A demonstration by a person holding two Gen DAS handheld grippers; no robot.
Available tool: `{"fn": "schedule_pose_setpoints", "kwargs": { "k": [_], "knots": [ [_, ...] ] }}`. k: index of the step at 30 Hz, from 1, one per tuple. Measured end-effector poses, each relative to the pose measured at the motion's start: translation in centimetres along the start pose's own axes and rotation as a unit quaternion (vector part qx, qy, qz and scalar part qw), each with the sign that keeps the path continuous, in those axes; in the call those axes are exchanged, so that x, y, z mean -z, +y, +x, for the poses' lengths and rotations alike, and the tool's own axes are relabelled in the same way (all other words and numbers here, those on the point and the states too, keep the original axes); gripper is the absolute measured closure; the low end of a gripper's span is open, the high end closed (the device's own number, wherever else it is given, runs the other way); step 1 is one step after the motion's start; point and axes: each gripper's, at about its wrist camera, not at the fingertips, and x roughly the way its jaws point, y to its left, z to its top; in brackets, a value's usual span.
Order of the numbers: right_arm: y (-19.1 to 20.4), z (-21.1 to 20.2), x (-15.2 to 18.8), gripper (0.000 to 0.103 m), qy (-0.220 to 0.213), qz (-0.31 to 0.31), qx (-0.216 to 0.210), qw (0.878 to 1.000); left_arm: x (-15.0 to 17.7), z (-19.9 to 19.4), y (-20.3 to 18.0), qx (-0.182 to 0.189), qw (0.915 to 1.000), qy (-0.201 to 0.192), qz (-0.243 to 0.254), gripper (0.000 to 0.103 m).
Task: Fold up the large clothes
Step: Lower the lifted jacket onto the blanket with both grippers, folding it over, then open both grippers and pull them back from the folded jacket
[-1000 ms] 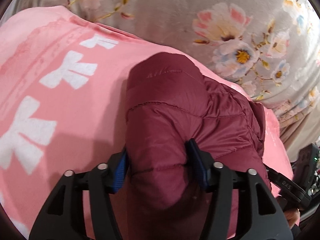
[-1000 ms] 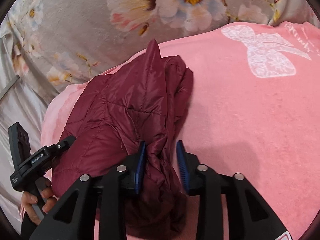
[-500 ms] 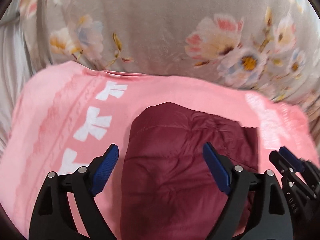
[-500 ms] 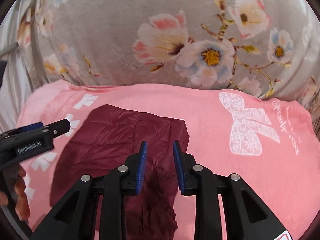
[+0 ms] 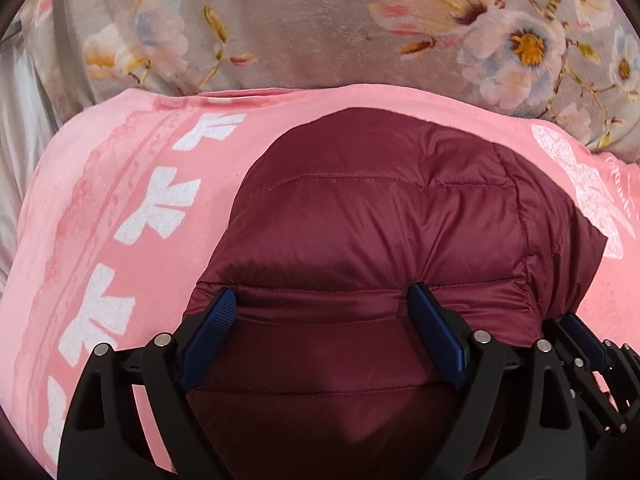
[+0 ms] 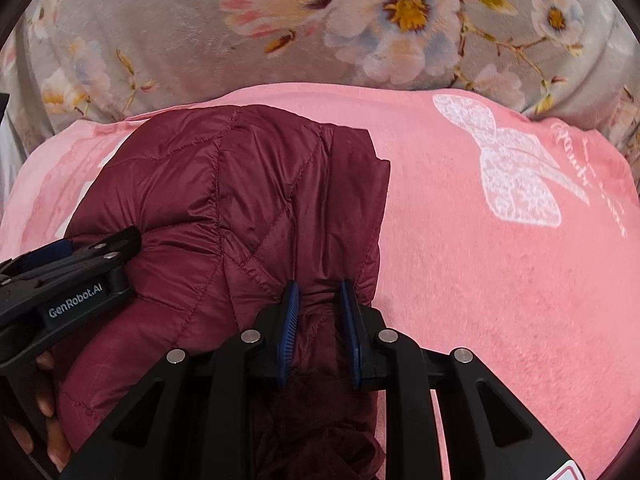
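Observation:
A dark red quilted puffer jacket [image 5: 380,216] lies bunched on a pink towel [image 5: 120,184]; it also shows in the right wrist view [image 6: 224,200]. My left gripper [image 5: 322,308] has its jaws wide apart, one on each side of a thick fold at the jacket's near edge. My right gripper [image 6: 318,296] is shut on a narrow bunch of the jacket's right edge. The left gripper also shows at the left of the right wrist view [image 6: 100,248], against the jacket's left side. The right gripper's tip shows at the lower right of the left wrist view [image 5: 580,332].
The pink towel [image 6: 500,260], with white bow prints [image 6: 516,168], covers a bed with a grey floral blanket [image 6: 200,32] behind it. A grey sheet [image 5: 16,120] lies at the far left.
The jacket was lifted, then laid down flatter on the towel. My left gripper opened and now straddles the jacket's near fold. My right gripper kept its hold and moved in low.

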Motion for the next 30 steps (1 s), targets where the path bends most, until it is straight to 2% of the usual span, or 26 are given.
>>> {"fn": "schedule_pose_setpoints", "kwargs": {
  "k": [10,17,20,24,28,30],
  "knots": [
    [-0.1,0.4,0.2,0.084,0.0,0.006,-0.005,1.0,1.0,1.0,-0.5,-0.011,0.9995,-0.03,-0.002,0.012],
    [-0.4,0.6,0.2,0.083,0.002,0.009,-0.009,1.0,1.1,1.2,-0.4,-0.007,0.9995,-0.031,-0.005,0.011],
    [-1.0,0.3,0.2,0.082,0.003,0.018,-0.026,1.0,1.1,1.1,-0.3,-0.003,0.9994,-0.033,-0.005,0.011],
    [-1.9,-3.5,0.9,0.082,0.011,0.029,-0.051,0.998,2.0,-1.3,0.3,0.007,0.9996,-0.027,0.009,0.011],
    [-1.6,-6.7,3.1,0.082,0.022,0.009,-0.058,0.998,4.4,-5.1,2.0,0.034,0.9991,-0.011,-0.022,0.011],
    [-1.3,-7.1,4.0,0.082,0.03,-0.001,-0.053,0.998,5.7,-5.9,2.4,0.032,0.9991,0.001,-0.029,0.011]
  ]
}}
